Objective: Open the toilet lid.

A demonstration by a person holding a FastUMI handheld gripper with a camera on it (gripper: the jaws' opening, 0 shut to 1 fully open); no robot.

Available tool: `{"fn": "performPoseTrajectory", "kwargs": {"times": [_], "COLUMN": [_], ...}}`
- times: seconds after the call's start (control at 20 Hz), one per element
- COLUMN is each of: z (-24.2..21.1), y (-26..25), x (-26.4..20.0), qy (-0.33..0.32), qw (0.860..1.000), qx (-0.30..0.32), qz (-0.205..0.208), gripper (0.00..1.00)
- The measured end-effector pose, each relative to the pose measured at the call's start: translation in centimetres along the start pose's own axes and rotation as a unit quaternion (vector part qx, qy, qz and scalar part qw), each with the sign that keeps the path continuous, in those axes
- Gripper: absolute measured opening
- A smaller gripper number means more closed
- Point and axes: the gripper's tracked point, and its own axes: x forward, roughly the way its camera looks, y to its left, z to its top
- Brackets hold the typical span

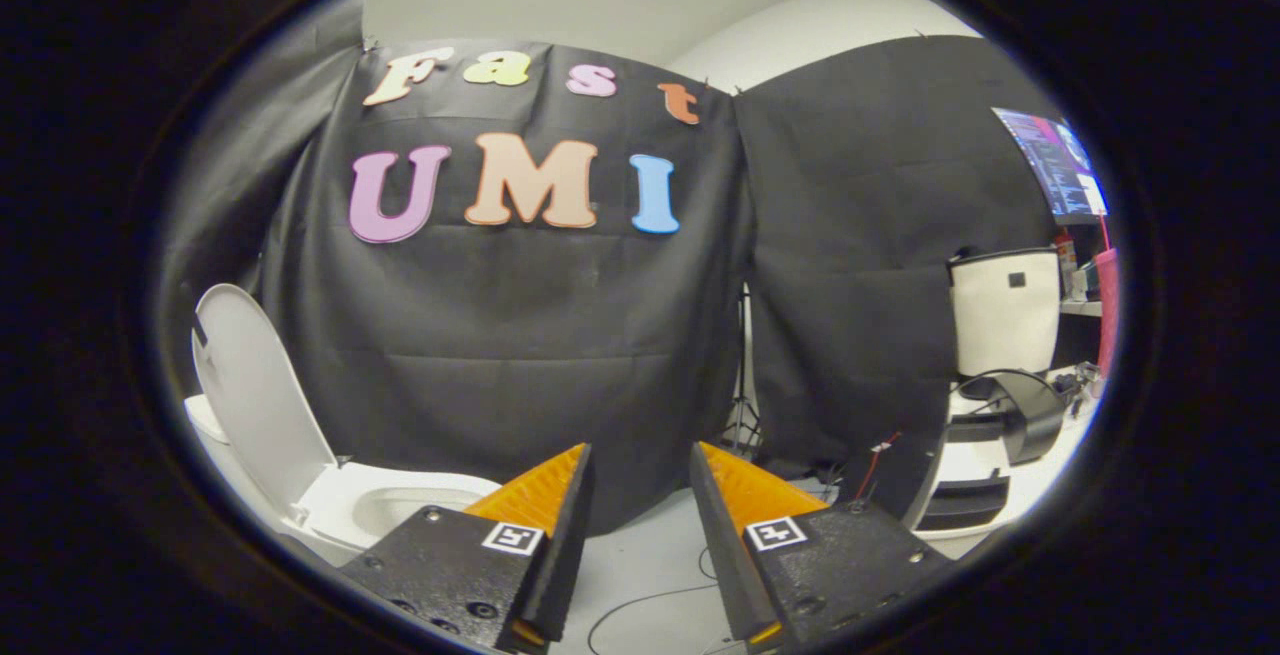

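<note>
Toilet lid raised; gripper empty, fingers apart.

One toilet [380, 510], far left of the fingers, bowl exposed; its one lid [255, 390] stands upright, leaning back toward the black cloth wall [520, 335]. One gripper [640, 495]: two fingers spread, a clear gap between them, nothing held or touched. Pale floor [650, 560] shows through the gap, with a thin cable [640, 603] lying on it. At far right: one cream bag [1005, 320] and one monitor [1050, 165].

You have no words or numbers to read here, only two square black-and-white coded tags: the left tag [512, 538] and the right tag [776, 533], one on each finger of your gripper [640, 447], which stands spread and holds nothing. The writing on the monitor [1052, 163] is too small to read.
</note>
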Motion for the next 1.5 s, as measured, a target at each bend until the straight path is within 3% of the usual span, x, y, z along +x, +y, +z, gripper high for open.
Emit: {"fn": "performPoseTrajectory", "kwargs": {"times": [0.15,0.3,0.55,0.7,1.1,1.5], "z": [-0.4,-1.7,-3.4,-4.4,-5.5,-8.1], "y": [-2.1,-2.7,-0.4,2.5,0.4,1.4], "x": [-1.1,-2.4,-5.0,-7.6,-9.1,-10.0], "qy": [0.007,0.029,0.056,0.061,0.037,0.080], "qw": [1.000,0.999,0.993,0.973,0.974,0.967], "qx": [0.003,-0.004,0.002,0.006,0.016,0.002], "qz": [-0.025,-0.015,0.100,0.221,0.224,0.240], "gripper": [0.57,0.51,0.40,0.34,0.35,0.30]}}
